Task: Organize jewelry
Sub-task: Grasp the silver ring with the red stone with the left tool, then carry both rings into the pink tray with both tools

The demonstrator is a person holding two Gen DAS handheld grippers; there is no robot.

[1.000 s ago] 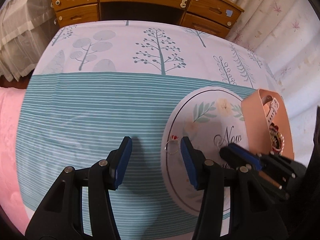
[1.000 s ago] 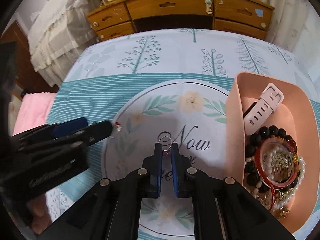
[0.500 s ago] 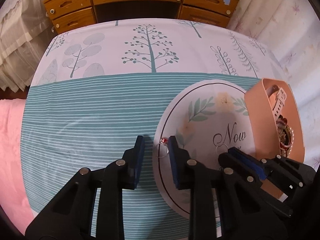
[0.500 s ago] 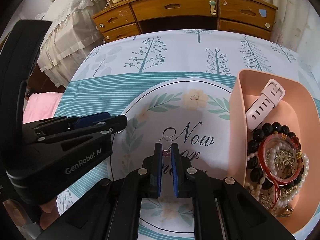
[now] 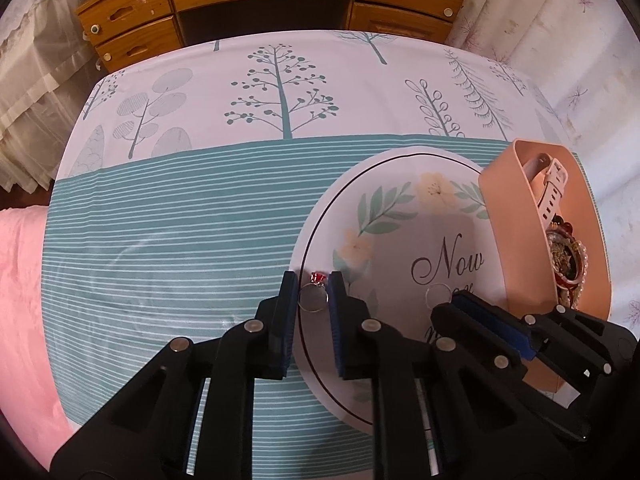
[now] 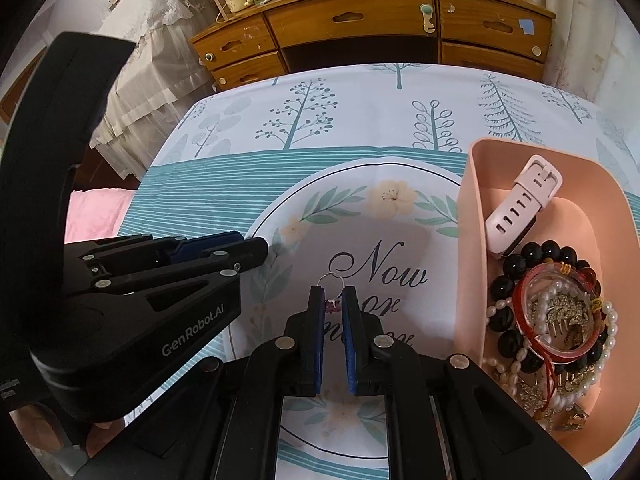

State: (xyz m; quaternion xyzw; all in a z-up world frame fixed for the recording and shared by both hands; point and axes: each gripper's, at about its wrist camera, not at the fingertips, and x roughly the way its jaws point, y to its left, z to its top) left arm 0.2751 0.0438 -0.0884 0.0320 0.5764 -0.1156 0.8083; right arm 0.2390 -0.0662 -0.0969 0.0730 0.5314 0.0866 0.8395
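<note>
A red-stone ring (image 5: 313, 296) sat right between the left gripper (image 5: 313, 294) pads, which touched its band on both sides, on the round mat's (image 5: 400, 216) edge. The right gripper (image 6: 333, 298) was pinched shut on a second ring (image 6: 332, 280) over the mat's lettering. The pink tray (image 6: 472, 240) at 3 o'clock held a watch (image 6: 522, 208), beads and pearls.

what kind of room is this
Probably a bedroom at home. A wooden dresser with drawers and clutter on top stands behind the table with a tree-print cloth, lacy white fabric drapes nearby, and a pink tray holds jewelry.
</note>
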